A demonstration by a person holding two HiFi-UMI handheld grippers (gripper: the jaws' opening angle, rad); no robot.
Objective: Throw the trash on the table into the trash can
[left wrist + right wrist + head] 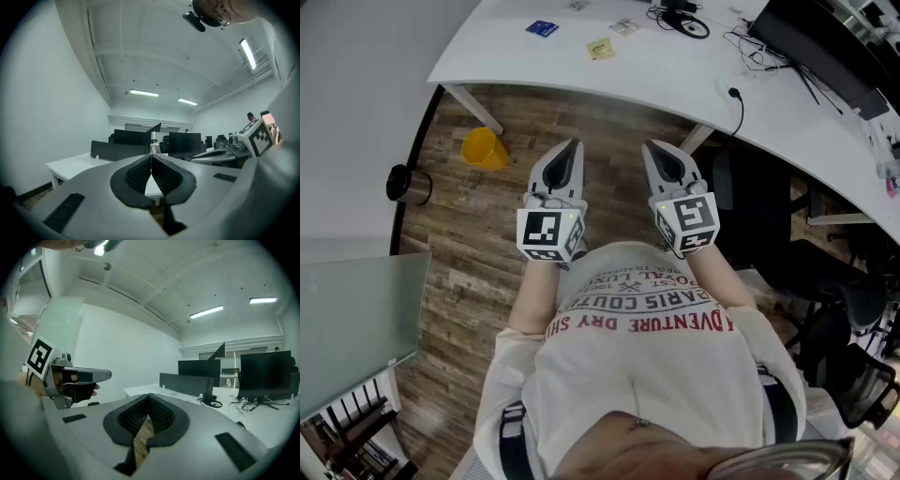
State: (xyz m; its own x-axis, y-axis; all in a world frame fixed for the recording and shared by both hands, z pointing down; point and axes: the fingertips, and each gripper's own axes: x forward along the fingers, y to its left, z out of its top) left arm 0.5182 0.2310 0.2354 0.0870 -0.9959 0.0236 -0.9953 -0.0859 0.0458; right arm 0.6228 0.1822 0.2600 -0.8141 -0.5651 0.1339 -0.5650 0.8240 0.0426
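1. A curved white table (675, 80) runs across the far side of the room on white legs, above a wood-plank floor (469, 253).
2. The trash lies on the table's far left part. There is a blue wrapper (542, 28), a yellow wrapper (600, 48) to its right and a clear wrapper (623, 26) just beyond that, all well apart from both grippers.
3. The yellow trash can (484, 148) stands on the floor beside the table's left leg. A dark round container (410, 185) stands further left, by the white wall.
4. Black monitors (811, 42) and tangled cables (750, 47) occupy the table's right part, and black office chairs (853, 309) stand at the right.
5. A frosted glass panel (356, 319) fills the near left.
6. The left gripper (573, 144) is held out before the person's chest, over the floor. Its pads are clenched together with nothing between them.
7. The right gripper (650, 146), just beside it, is likewise clenched and empty. Floorboards show through the slit beneath its pads.
8. The gripper views show white walls and a white ceiling with strip lights (144, 93).
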